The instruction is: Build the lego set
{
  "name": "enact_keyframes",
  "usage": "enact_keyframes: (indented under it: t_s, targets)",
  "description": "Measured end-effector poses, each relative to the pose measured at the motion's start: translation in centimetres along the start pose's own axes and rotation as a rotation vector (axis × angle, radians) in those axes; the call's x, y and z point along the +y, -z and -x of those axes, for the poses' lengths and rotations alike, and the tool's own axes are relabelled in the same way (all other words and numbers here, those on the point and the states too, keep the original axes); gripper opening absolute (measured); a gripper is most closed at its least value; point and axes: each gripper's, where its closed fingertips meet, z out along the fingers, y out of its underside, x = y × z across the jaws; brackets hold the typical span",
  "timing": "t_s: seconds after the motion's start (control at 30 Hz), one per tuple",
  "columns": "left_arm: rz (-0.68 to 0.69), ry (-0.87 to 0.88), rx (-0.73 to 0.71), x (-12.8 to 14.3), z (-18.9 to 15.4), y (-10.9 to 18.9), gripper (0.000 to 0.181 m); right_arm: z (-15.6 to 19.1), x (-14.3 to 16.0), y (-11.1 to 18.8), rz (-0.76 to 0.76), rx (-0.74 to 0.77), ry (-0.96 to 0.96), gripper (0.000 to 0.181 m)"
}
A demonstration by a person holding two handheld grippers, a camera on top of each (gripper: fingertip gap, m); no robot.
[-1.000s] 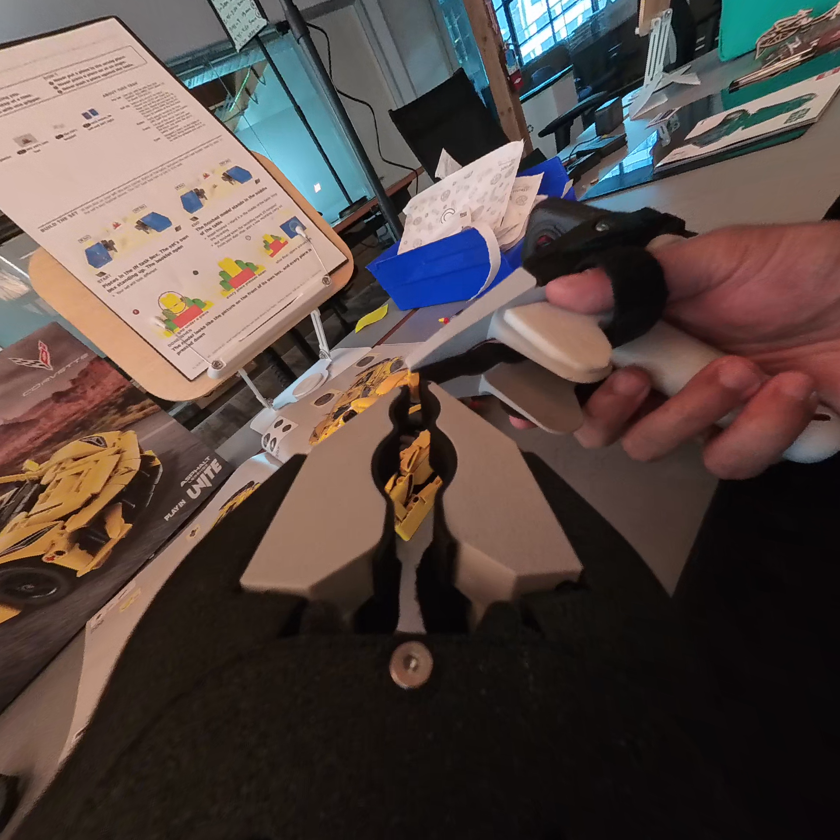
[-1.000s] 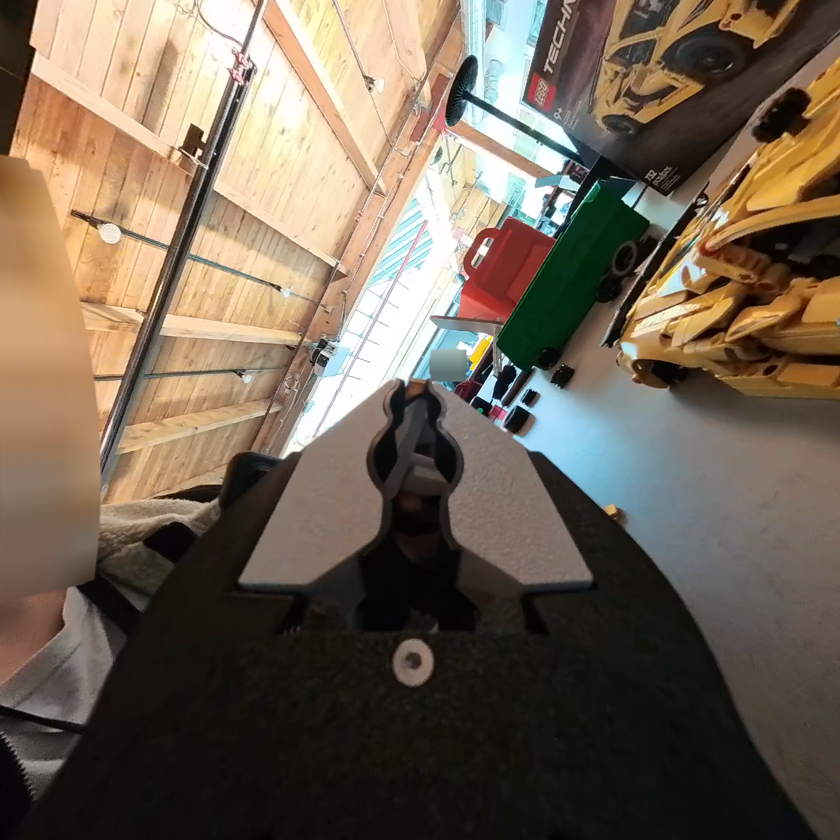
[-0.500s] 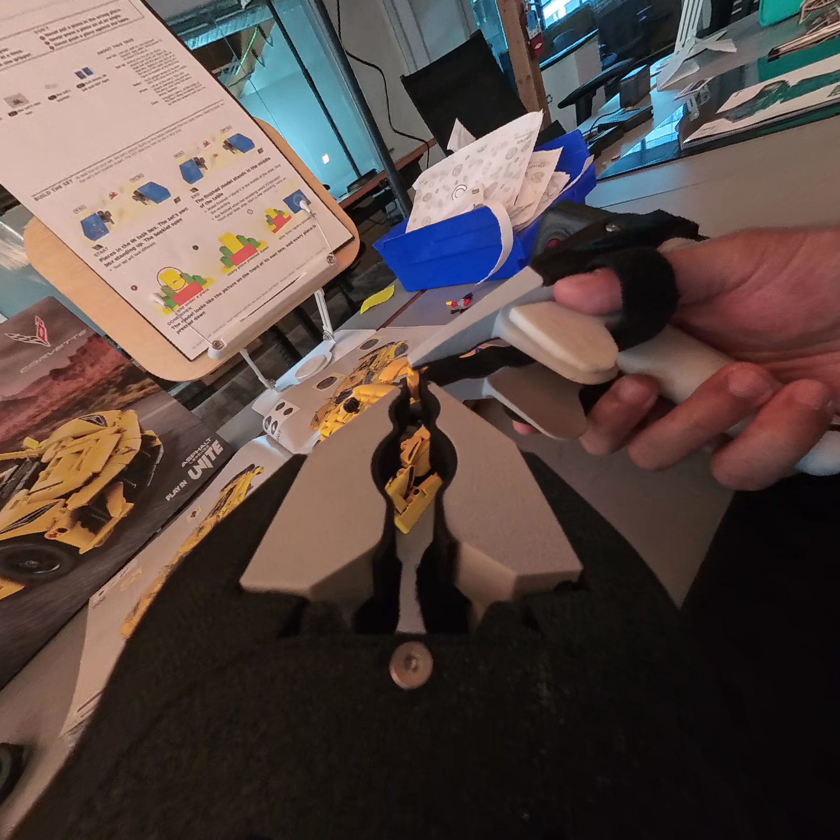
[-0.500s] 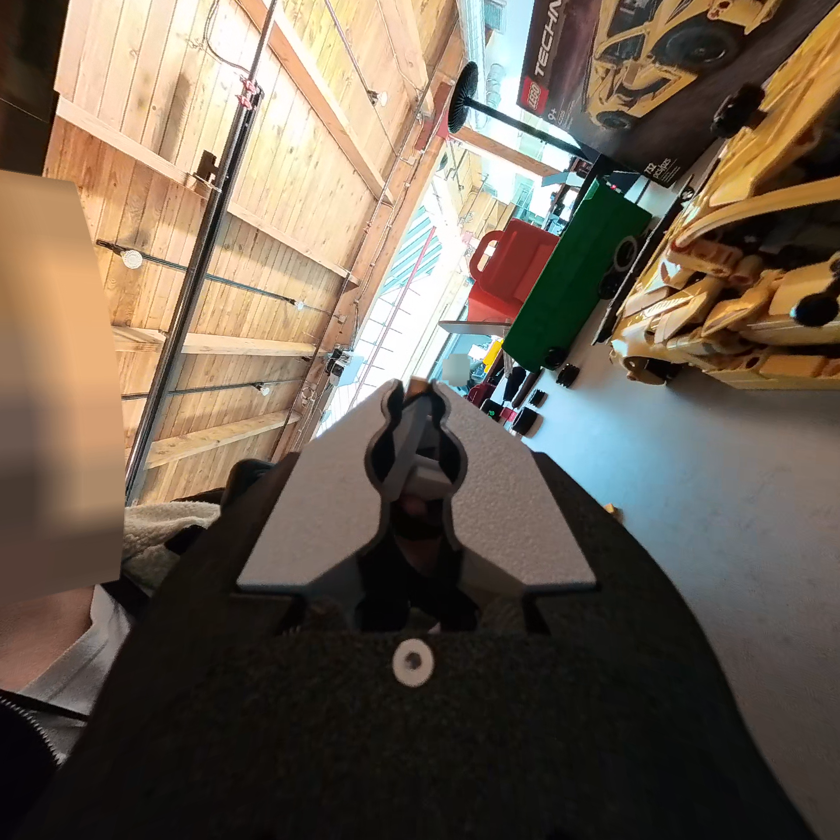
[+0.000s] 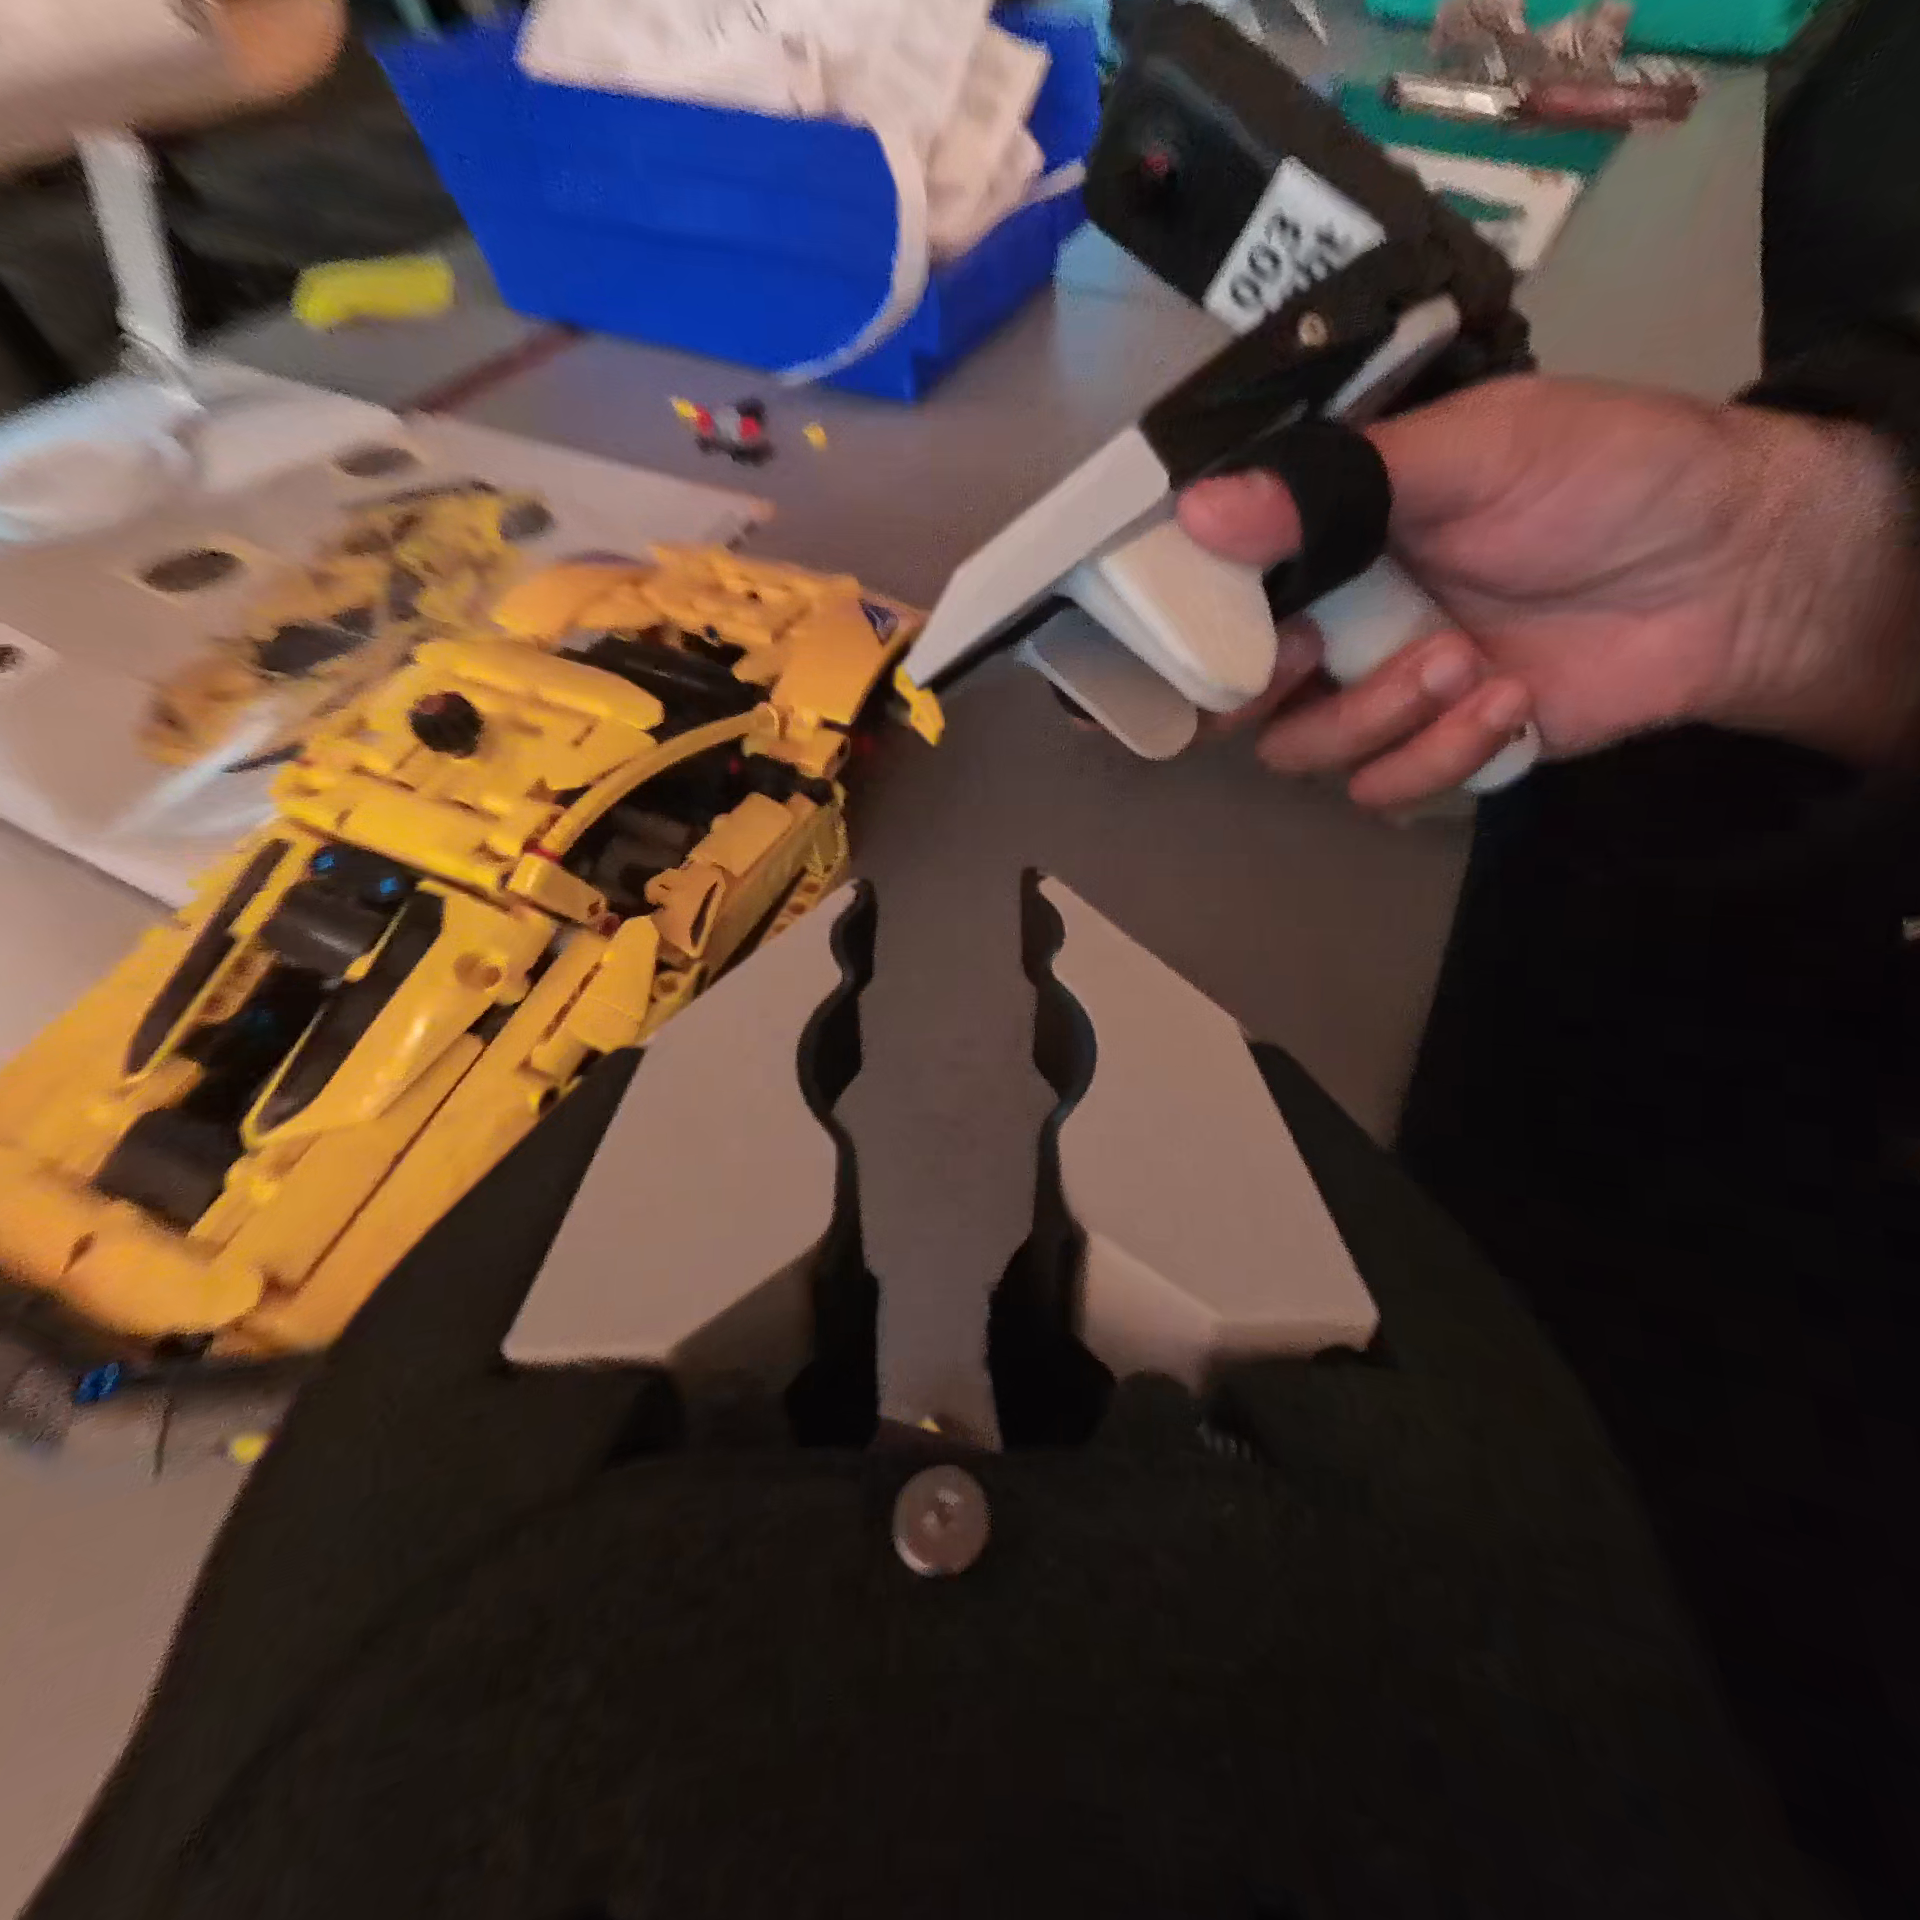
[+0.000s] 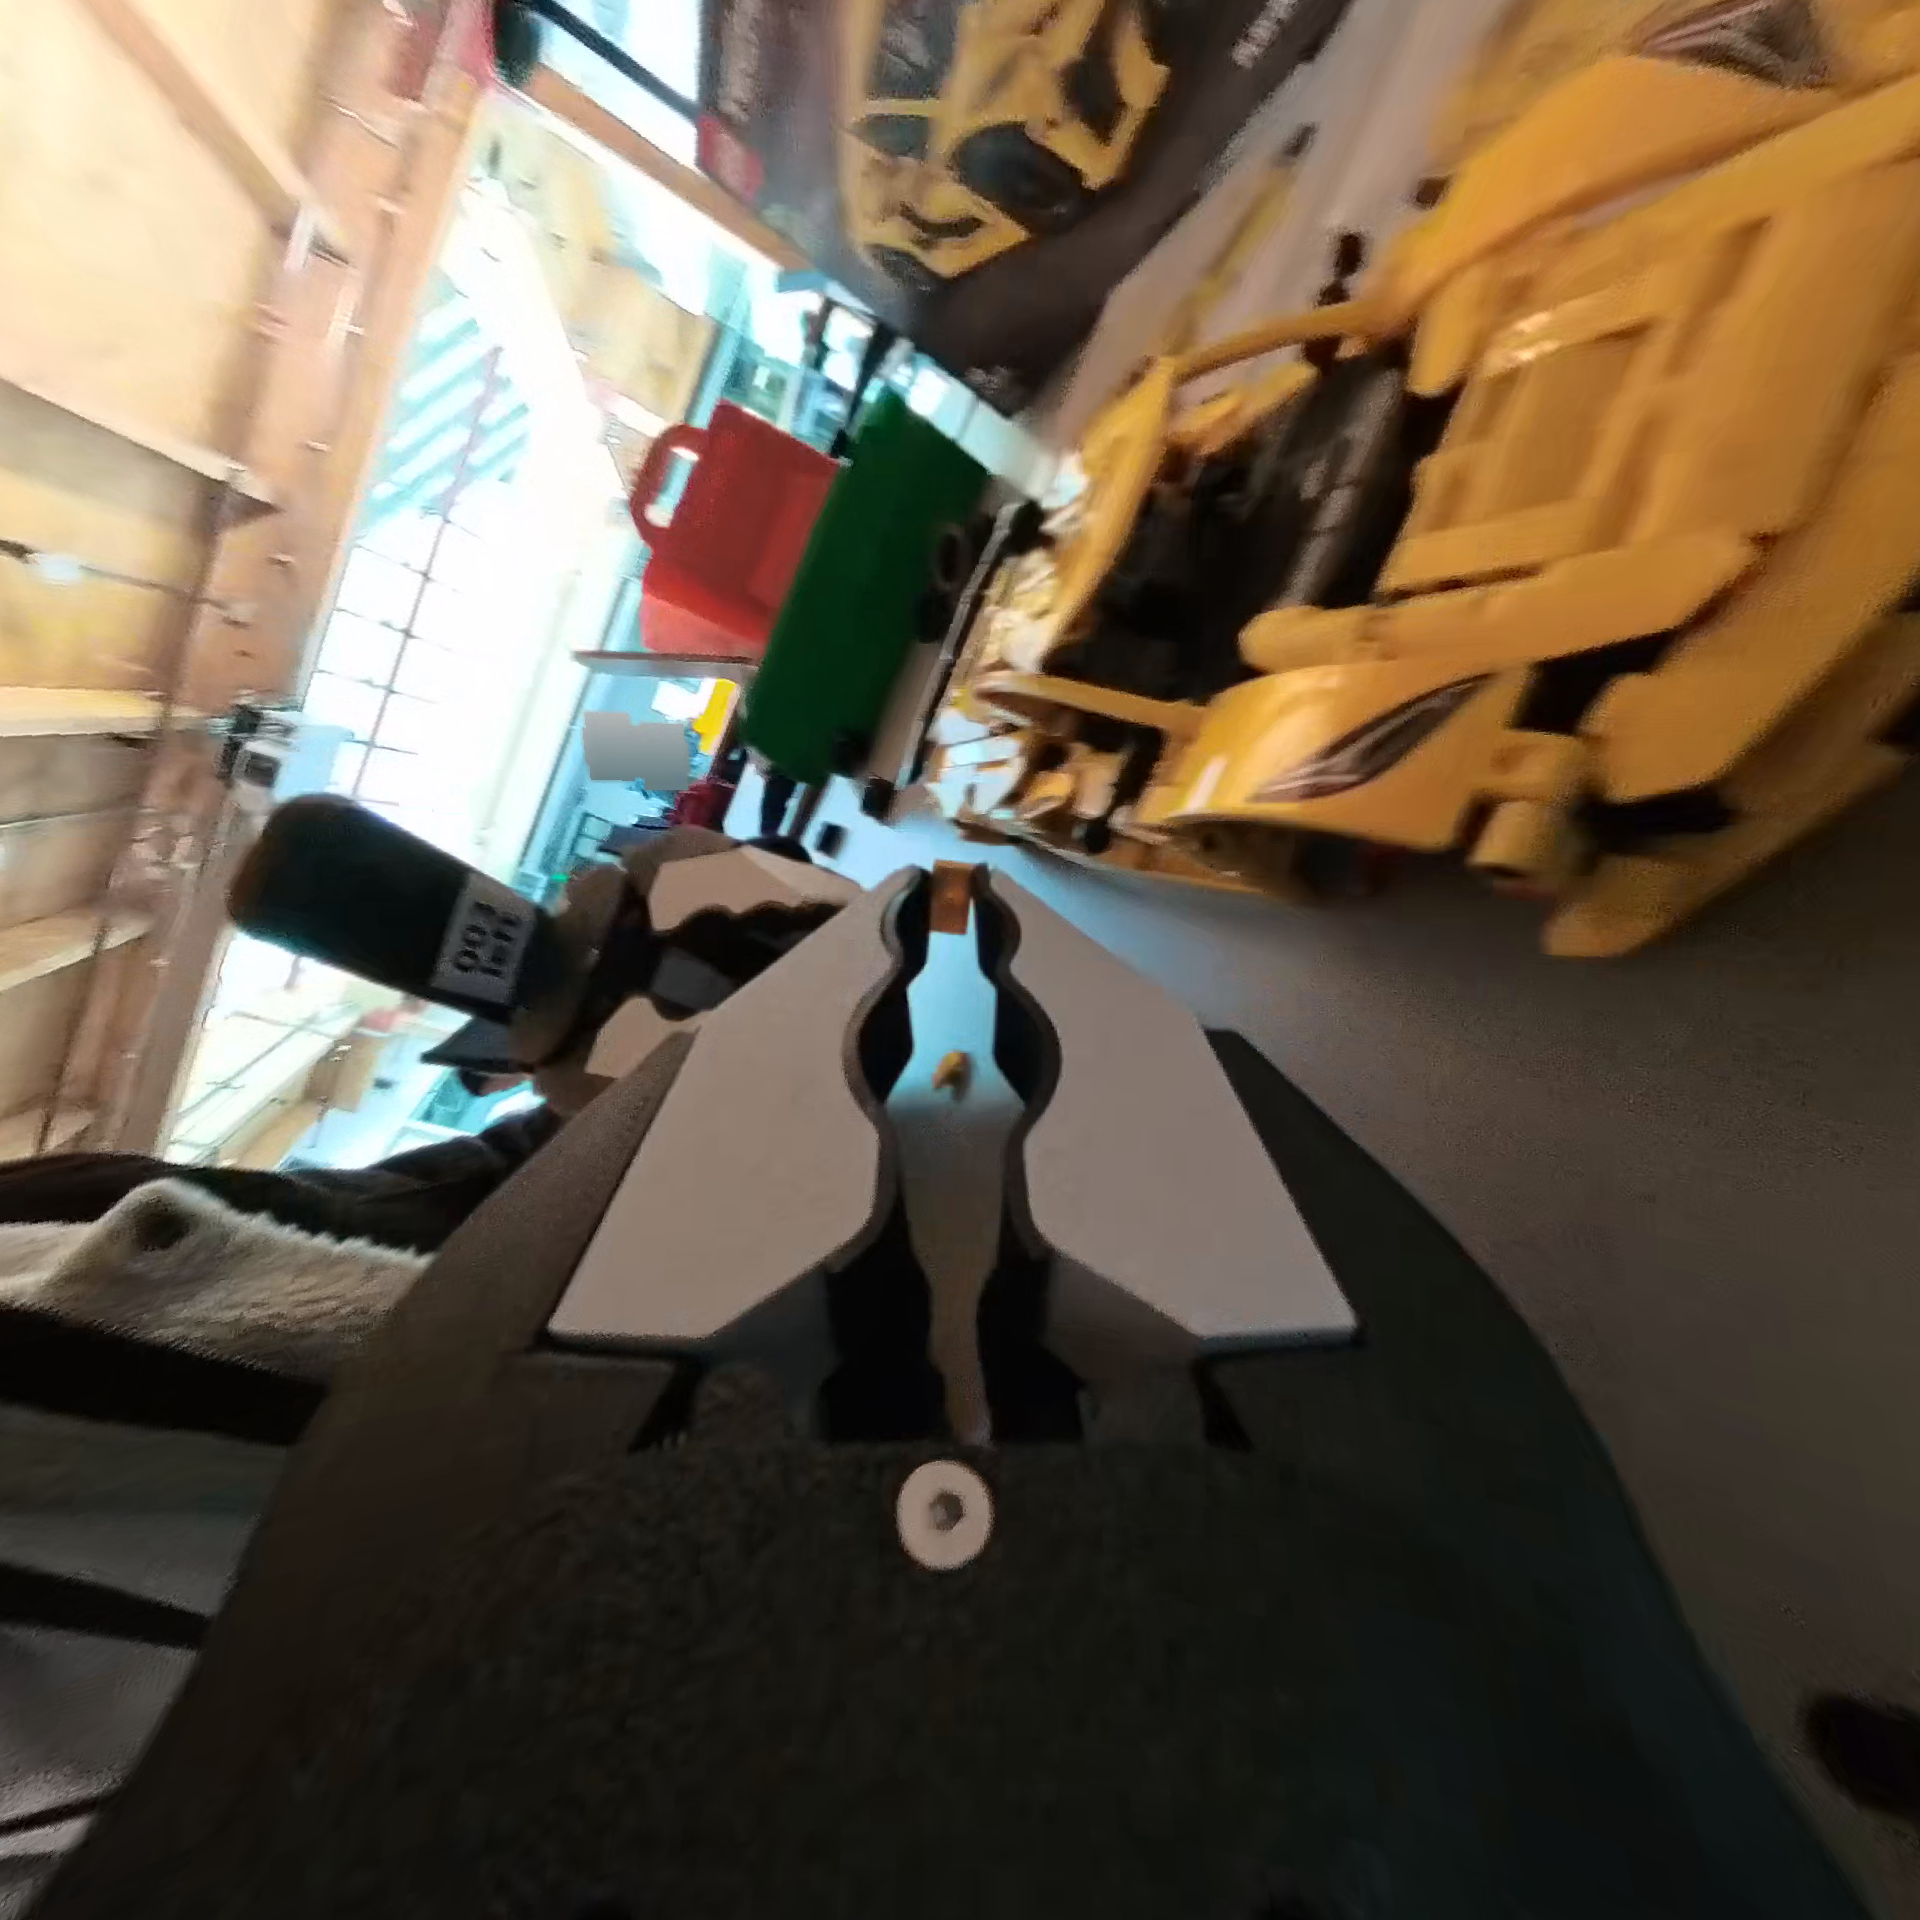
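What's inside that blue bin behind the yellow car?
White printed paper bags or sheets stick out of the blue bin, piled above its rim and blurred. Its walls hide whatever lies beneath them. The yellow car sits on the table in front.

Your table (image 5: 1195,883) is plain grey. On its far side stands a blue bin (image 5: 665,229), stuffed with white papers (image 5: 935,114) that rise above its rim. Also on the table, toward its far left, you have a white stand base (image 5: 114,416) with a thin post (image 5: 130,270) rising from it; both are blurred. At the table's far right lies a green mat (image 5: 1475,145), too smeared to tell more.

In your right wrist view, a green bin (image 6: 862,582) sits at the table's far end, and a red tub (image 6: 727,540) with a handle shows just past that end. Wooden planks (image 6: 156,312) and bright windows (image 6: 436,582) lie beyond the table.
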Motion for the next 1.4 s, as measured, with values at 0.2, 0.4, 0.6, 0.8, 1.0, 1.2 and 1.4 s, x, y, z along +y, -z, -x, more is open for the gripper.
enact_keyframes:
  t_s: [0.2,0.4,0.6,0.8,1.0,1.2,1.4]
  targets:
    - [0.091,-0.025,0.085,0.8,0.9,-3.8,0.041,-2.4,0.5,-1.0,0.074,0.056,-0.031,0.007]
    - [0.105,-0.070,0.031,1.3,1.5,-4.5,0.044,-2.8,0.2,-1.4,0.086,0.024,-0.074,0.007]
    - [0.108,-0.072,0.043,1.2,1.3,-5.2,0.045,-2.7,0.0,-1.7,0.094,-0.004,-0.107,0.007]
    - [0.103,-0.066,0.063,0.9,1.1,-5.7,0.046,-2.9,0.0,-1.7,0.104,-0.004,-0.114,0.007]
    - [0.105,-0.098,0.046,1.0,1.4,-5.9,0.045,-3.1,0.1,-1.7,0.110,0.006,-0.120,0.007]
    - [0.099,-0.117,0.030,1.1,1.4,-5.4,0.044,-2.7,0.3,-1.6,0.118,-0.010,-0.105,0.008]
    - [0.020,-0.144,0.059,0.1,1.3,-4.1,0.024,-1.0,1.4,-1.3,0.182,-0.120,-0.106,0.007]
